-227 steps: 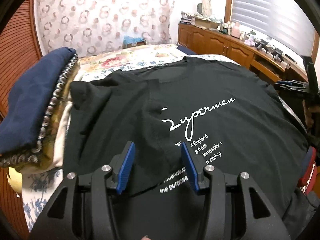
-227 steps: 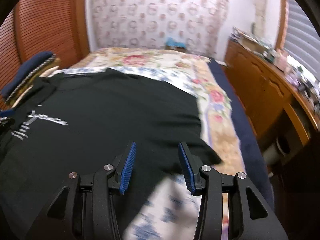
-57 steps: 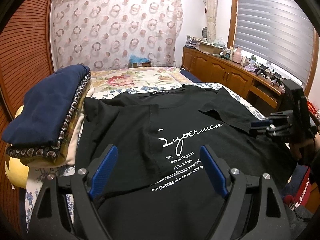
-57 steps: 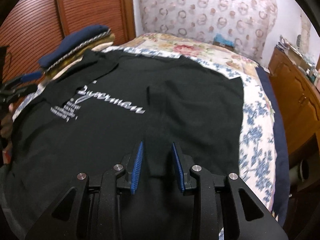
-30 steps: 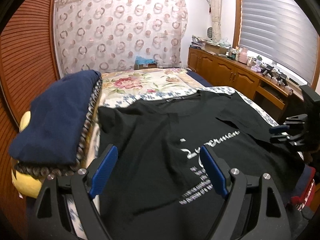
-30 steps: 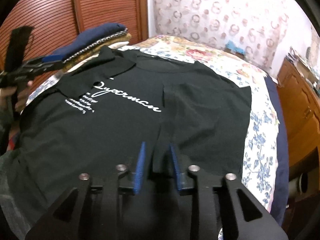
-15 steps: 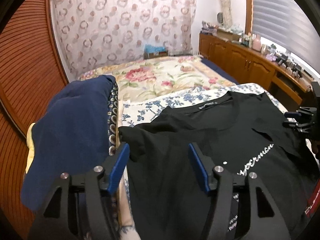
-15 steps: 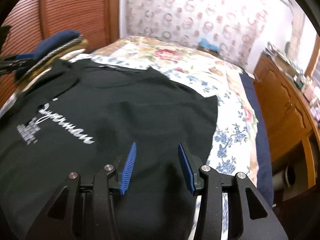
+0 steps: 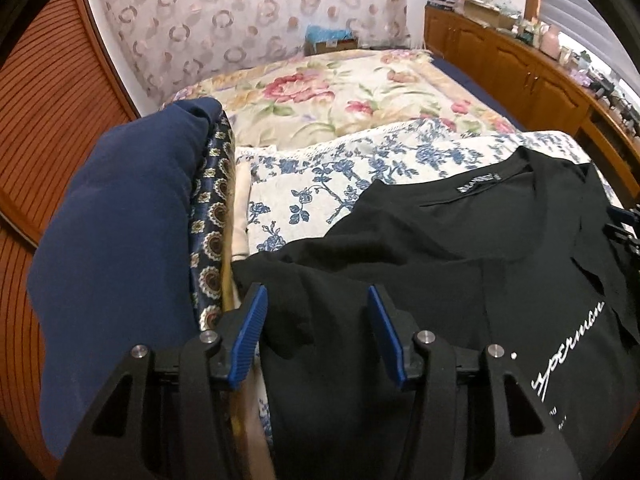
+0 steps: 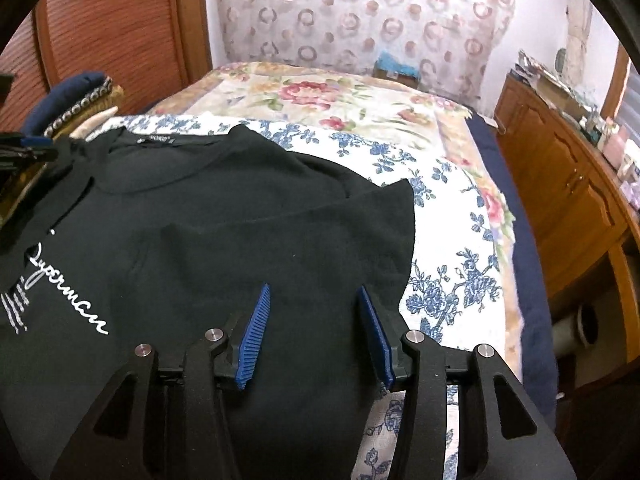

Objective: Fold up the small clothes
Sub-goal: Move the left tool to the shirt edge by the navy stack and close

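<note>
Now the bed [image 9: 344,80] carries a black T-shirt [image 9: 440,280] spread flat, collar toward the far end, beside a stack of folded clothes [image 9: 120,240] at the far left. Its long axis runs near to far, both sleeves already turned inward. Over the left shoulder hangs the left tool [image 9: 318,330], jaws half spread after closing, cloth between but unpinched. Across at the right sleeve edge, the right tool [image 10: 316,332] has been opening, gripping nothing. Each hand is nearest its own shoulder.
</note>
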Available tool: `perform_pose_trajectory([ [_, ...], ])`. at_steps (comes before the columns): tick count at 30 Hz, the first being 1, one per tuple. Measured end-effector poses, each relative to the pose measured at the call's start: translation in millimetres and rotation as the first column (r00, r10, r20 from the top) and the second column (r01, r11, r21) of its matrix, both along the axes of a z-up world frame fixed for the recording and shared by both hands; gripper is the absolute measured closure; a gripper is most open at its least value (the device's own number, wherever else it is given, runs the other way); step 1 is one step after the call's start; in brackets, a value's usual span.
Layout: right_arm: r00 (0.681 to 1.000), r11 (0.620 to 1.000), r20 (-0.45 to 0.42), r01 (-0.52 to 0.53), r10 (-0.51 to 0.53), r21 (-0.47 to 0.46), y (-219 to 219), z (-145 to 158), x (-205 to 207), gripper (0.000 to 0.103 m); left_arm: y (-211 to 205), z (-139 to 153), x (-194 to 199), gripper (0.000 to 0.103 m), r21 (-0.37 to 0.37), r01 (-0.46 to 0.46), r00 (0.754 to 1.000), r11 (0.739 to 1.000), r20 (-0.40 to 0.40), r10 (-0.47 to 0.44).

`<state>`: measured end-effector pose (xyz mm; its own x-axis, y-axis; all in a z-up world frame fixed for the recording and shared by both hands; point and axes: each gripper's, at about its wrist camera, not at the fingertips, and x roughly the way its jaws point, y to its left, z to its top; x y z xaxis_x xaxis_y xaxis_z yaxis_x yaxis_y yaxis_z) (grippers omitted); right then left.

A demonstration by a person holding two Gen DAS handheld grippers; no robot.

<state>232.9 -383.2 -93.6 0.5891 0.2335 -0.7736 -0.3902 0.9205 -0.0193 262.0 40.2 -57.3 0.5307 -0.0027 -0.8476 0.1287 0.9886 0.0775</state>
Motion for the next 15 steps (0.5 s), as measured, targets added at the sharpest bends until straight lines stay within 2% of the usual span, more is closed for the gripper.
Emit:
perform_pose_trajectory([
  [3,1.000,1.000,-0.004,-0.001,0.002,0.031,-3,0,0,0.054,-2,-5,7,0.051,0.021,-0.006,1.000,1.000,-0.011,0.007],
  [6,1.000,1.000,-0.001,-0.002,0.002,0.021,-3,0,0,0.054,-2,-11,11,0.055,0.055,-0.016,1.000,0.998,-0.025,0.017],
  [9,1.000,1.000,-0.002,-0.003,0.003,0.022,-2,0,0,0.053,-2,-12,12,0.067,0.073,-0.019,0.999,0.997,-0.025,0.021],
  [11,1.000,1.000,-0.002,-0.004,0.004,0.024,-2,0,-1,0.052,-2,-12,12,0.093,0.069,-0.014,0.999,0.998,-0.028,0.016],
  [13,1.000,1.000,-0.002,-0.004,0.004,0.023,-2,0,-1,0.052,0,-10,9,0.101,0.056,0.005,1.000,0.998,-0.026,-0.004],
  [15,1.000,1.000,-0.002,-0.004,0.004,0.024,-3,0,-1,0.052,2,0,3,0.102,0.058,0.010,1.000,0.998,0.017,-0.011],
])
